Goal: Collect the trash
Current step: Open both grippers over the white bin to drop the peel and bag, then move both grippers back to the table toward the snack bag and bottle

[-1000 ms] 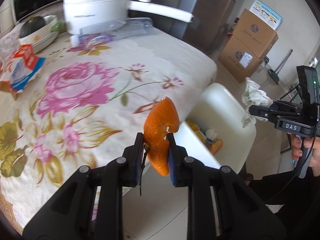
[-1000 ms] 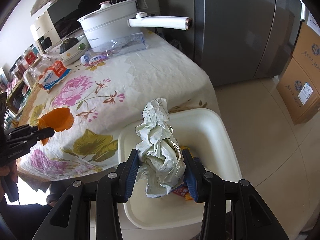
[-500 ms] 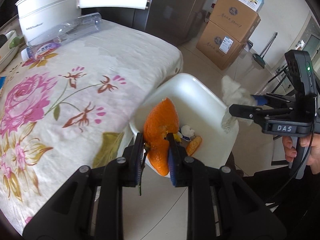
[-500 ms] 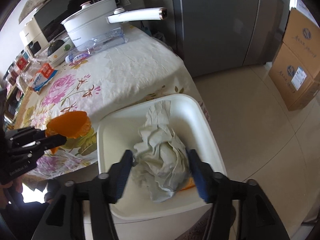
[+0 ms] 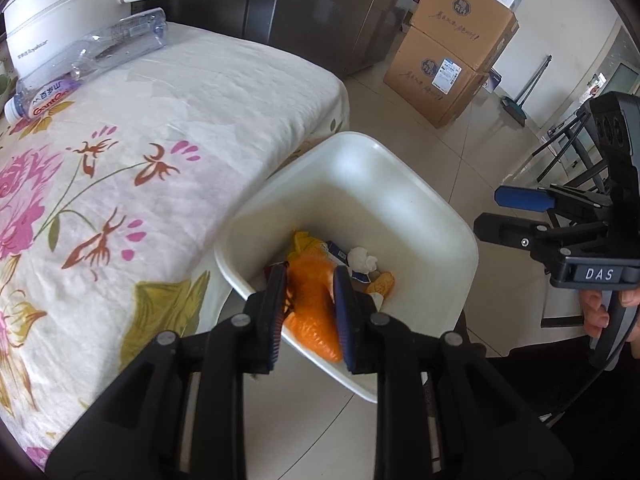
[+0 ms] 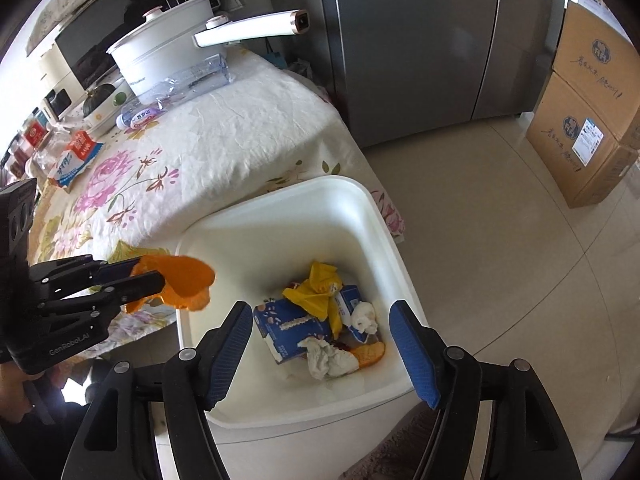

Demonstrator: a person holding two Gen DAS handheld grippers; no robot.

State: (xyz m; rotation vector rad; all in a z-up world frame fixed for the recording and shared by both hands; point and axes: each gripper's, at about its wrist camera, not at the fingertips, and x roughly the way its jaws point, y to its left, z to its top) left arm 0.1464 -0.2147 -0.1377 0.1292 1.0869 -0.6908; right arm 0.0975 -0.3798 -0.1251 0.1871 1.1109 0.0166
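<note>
1. The left gripper (image 5: 310, 312) is clenched on a piece of orange peel (image 5: 314, 312); both pads press its sides, and the peel hangs over the near-left rim of the white bin (image 5: 400, 184), just inside the opening.
2. The right gripper (image 6: 322, 354) has nothing between its fingers; its jaws are opening, and it hovers over the near side of the bin. Directly below it, on the bin floor, a crumpled white tissue (image 6: 328, 360) lies among a blue-and-white packet (image 6: 286, 328), a yellow wrapper (image 6: 320, 284) and another piece of orange peel.
3. Judged from this, the step in hand is the drop: one hand is already empty above the bin and the other carries its piece to the same place.
4. The next move calls for the left jaws to part so the peel falls. It sits close to the rim, so a small shift toward the bin's middle would make the drop surer.
5. Edges: the bin stands on the floor against the corner of the table with the floral cloth (image 5: 120, 168); the cloth's hem hangs just beside the bin's far-left wall.
6. Room: the tiled floor to the right of the bin is open as far as the cardboard boxes (image 5: 452, 60), well apart. The two grippers are near each other above the bin, so they need to leave to opposite sides.
7. A plastic bottle (image 5: 88, 60) lies on the table, far from the bin, beside a white pot (image 6: 160, 52).
</note>
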